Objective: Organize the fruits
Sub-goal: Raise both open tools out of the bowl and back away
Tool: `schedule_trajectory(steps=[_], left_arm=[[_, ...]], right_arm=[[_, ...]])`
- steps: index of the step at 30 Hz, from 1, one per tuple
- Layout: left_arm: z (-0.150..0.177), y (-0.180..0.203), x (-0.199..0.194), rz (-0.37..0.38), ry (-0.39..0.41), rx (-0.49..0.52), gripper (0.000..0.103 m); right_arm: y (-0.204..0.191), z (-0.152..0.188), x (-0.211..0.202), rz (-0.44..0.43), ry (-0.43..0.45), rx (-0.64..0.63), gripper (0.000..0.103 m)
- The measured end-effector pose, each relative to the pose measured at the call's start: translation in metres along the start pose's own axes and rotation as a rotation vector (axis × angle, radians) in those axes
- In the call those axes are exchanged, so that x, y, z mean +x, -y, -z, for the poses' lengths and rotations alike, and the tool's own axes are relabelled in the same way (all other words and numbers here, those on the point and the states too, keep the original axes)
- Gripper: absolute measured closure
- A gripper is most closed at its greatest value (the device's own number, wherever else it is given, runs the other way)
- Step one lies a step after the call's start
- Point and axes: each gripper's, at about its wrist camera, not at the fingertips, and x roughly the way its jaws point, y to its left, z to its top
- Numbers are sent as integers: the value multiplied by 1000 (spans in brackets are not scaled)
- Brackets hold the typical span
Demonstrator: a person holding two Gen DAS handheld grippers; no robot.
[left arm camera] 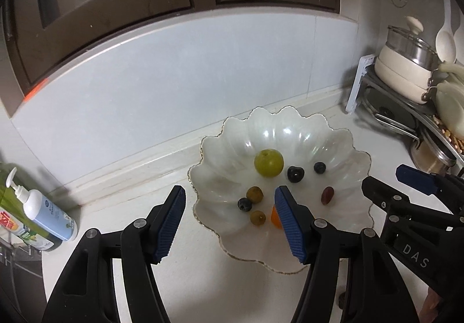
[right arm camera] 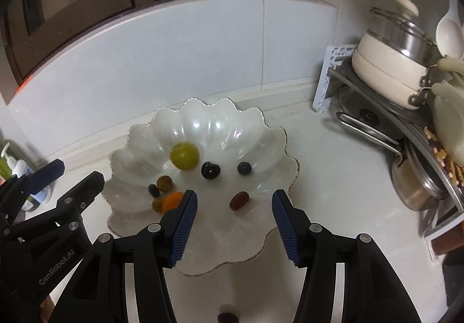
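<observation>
The left gripper hangs above the near-left rim of the bowl with its blue-padded jaws parted and nothing between them. The right gripper hovers over the near-right part of the same bowl, jaws likewise apart and empty; through its gap shows a dark red oblong fruit lying on the bowl floor.

The scalloped white glass bowl with a thin gold edge sits on the pale countertop close to the backsplash. Inside it, a large green grape lies toward the middle, with a dark cherry just to its right and a blueberry beyond that. Nearer the left gripper sit two small brownish-yellow fruits, a second blueberry touching or nearly touching one of them, and a small orange fruit, partly hidden behind the left gripper's right finger. All fruits lie loose and apart from the pads.

In the right wrist view, a dark fruit rests on the counter outside the bowl, blurred at the bottom edge.

To the left stands a pump bottle; to the right, a rack holds a cream pot with a glass lid.
</observation>
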Motion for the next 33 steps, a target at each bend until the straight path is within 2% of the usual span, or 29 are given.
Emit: schedule_trajectory(steps=[21, 27, 33], left_arm=[[27, 4, -81, -2, 116, -17, 38], [38, 3, -97, -14, 123, -18, 38], [57, 1, -107, -9, 106, -63, 38]], right_arm=[[7, 30, -70, -44, 143, -4, 48], [4, 43, -89, -60, 179, -13, 48], [-2, 55, -100, -67, 195, -44, 48]])
